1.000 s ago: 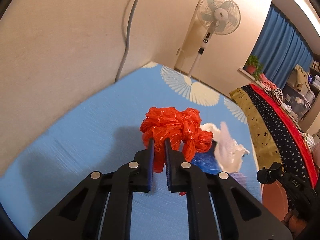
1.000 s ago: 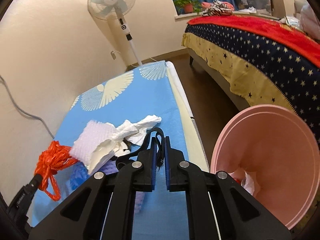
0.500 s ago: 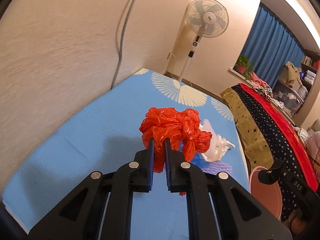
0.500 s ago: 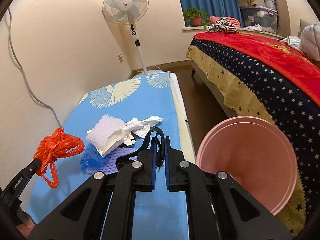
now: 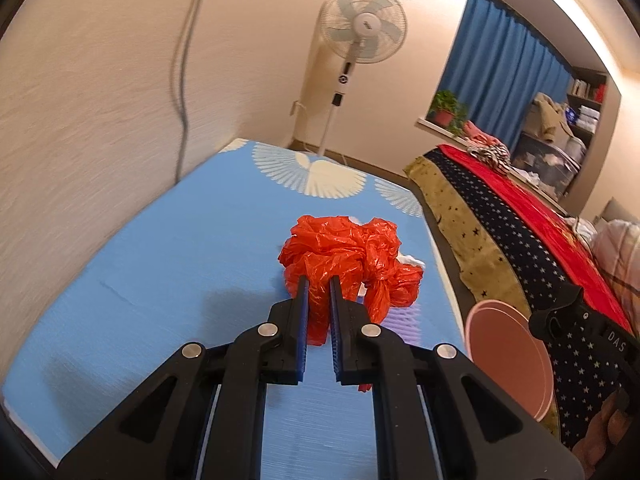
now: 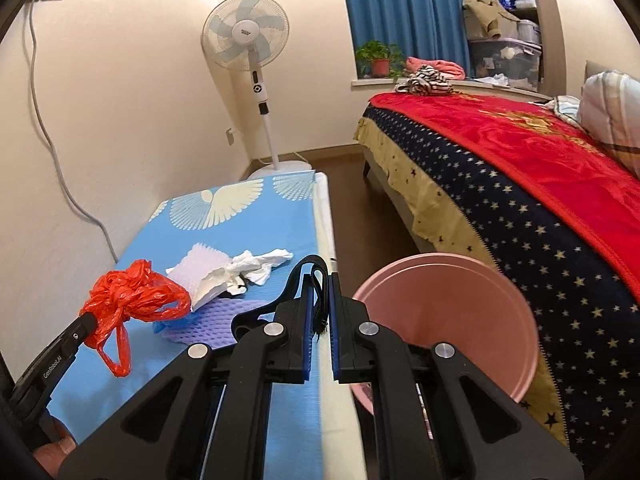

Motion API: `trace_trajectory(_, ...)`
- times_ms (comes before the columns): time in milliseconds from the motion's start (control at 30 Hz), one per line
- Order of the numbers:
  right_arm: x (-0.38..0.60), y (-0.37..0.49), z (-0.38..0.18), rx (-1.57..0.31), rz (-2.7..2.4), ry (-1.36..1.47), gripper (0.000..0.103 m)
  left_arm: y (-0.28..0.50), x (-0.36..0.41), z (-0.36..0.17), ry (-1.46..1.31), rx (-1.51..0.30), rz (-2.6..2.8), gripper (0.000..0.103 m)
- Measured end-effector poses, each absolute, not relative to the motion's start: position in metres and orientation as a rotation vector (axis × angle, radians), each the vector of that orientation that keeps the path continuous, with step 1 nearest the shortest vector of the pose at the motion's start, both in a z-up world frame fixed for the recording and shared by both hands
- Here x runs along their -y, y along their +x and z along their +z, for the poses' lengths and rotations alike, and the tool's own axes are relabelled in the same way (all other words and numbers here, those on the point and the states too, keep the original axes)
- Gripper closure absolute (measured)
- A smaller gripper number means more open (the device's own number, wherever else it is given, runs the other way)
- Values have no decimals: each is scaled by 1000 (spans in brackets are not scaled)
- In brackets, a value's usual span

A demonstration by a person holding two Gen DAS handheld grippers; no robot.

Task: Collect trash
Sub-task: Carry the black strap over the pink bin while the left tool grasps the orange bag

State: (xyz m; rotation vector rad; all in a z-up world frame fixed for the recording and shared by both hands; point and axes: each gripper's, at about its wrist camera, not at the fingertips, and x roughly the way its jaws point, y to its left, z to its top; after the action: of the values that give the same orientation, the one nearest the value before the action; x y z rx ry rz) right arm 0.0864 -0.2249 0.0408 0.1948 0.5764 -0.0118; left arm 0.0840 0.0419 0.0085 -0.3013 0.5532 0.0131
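I see my left gripper point(image 5: 318, 280) clamped on a crumpled red plastic bag point(image 5: 348, 256), held clear above the blue mat point(image 5: 140, 280). My right gripper point(image 6: 319, 280) is closed on a black strap point(image 6: 296, 280), just beside the rim of the pink bin point(image 6: 452, 308), which stands on the floor between mat and bed point(image 6: 520, 184). White paper scraps point(image 6: 240, 268) and a purple net point(image 6: 208, 320) lie together on the mat.

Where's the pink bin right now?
The pink bin stands on the floor between the blue mat and the bed, just right of the right gripper.
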Motion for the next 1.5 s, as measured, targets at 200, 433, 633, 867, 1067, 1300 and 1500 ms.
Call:
trace_trajectory(200,237,79,46,-563,-33,203,96,82,-24,11,-271,-553,-25,94)
trace_trajectory(433,250,74,47,-551,-59,192,96,81,-5,14,-232,-544,-54,94)
trace_trajectory(633,259,74,43,-554,-78,198,96,83,12,15,-198,-537,-82,94)
trace_trajectory(867,265,73,43,-540,-116,177,96,86,25,14,-180,-533,-105,94)
trace_trajectory(1067,271,70,46,-505,-163,154,96,89,33,12,-167,-534,-119,94)
trace_trajectory(1300,278,70,44,-506,-188,161,96,90,44,12,-155,-531,-141,94)
trace_trajectory(1500,283,70,44,-500,-223,168,96,93,50,10,-152,-530,-160,94)
